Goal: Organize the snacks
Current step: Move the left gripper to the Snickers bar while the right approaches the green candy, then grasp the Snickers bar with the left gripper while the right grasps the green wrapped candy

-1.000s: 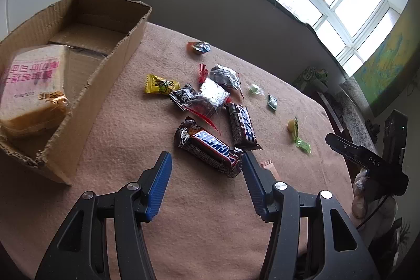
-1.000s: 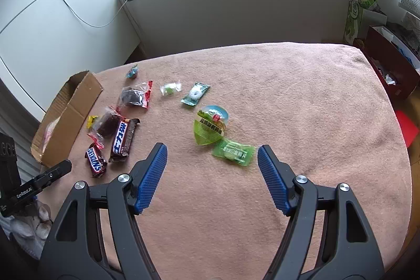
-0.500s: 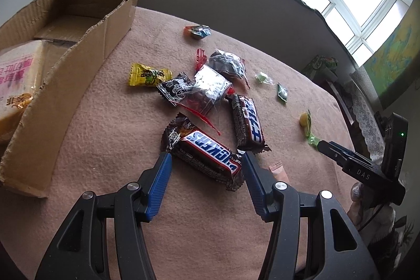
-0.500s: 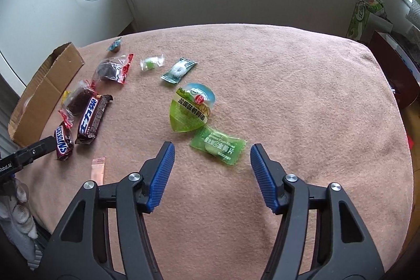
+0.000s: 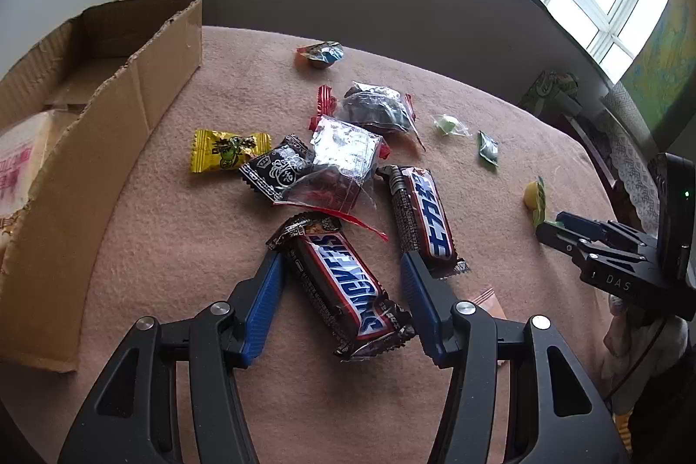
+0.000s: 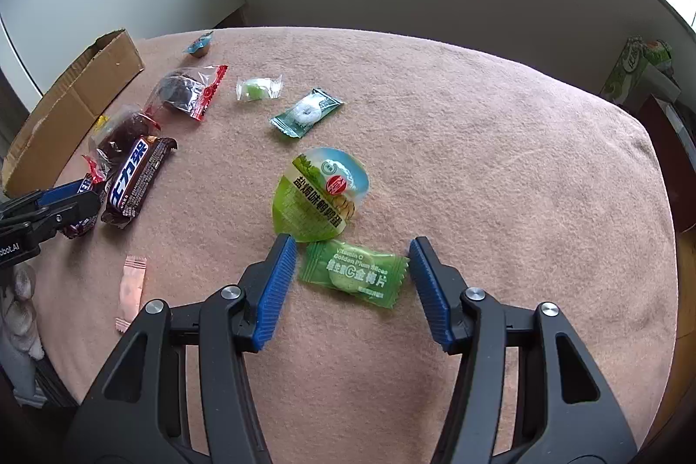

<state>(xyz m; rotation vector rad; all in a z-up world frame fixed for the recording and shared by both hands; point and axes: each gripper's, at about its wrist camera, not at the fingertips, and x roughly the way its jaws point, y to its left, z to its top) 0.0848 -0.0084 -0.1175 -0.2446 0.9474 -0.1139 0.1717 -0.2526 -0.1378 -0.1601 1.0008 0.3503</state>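
Note:
My left gripper is open, its blue fingers on either side of a Snickers bar lying on the pink cloth. A second chocolate bar lies just right of it. My right gripper is open, its fingers on either side of a green plum-slice sachet. A green round pack lies just beyond the sachet. The cardboard box stands at the left with a bread pack inside.
Several small wrapped snacks lie beyond the bars: a yellow candy, a black candy, clear bags, a jelly cup. A pink sachet lies near the table's front edge. The right gripper's body shows at the right.
Both grippers have moved forward and down. The Snickers bar now lies between the left fingers and the green sachet between the right fingers. Both stay open.

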